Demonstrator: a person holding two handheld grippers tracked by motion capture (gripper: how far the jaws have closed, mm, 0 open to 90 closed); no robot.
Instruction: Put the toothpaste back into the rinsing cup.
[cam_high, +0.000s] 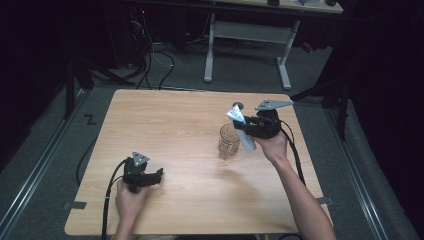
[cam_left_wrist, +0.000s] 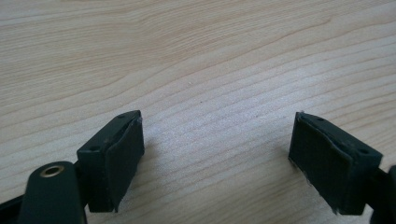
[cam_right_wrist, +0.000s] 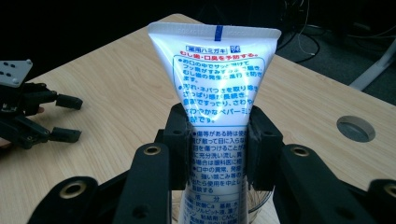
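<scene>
Tube (cam_right_wrist: 215, 88) between hand-held gripper (cam_right_wrist: 218, 140) pads

The white tube (cam_right_wrist: 218, 93) carries blue and red Japanese print, including 薬用ハミガキ.

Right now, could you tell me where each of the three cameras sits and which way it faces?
High view: above the person's side, looking forward and down on the table; forearms, left gripper and right gripper show.
Left gripper view: rides that gripper, facing bare wood between open jaws.
Right gripper view: looks along jaws shut on the toothpaste tube, above the glass.
Shared: high and right gripper views both show the tube and left gripper.
</scene>
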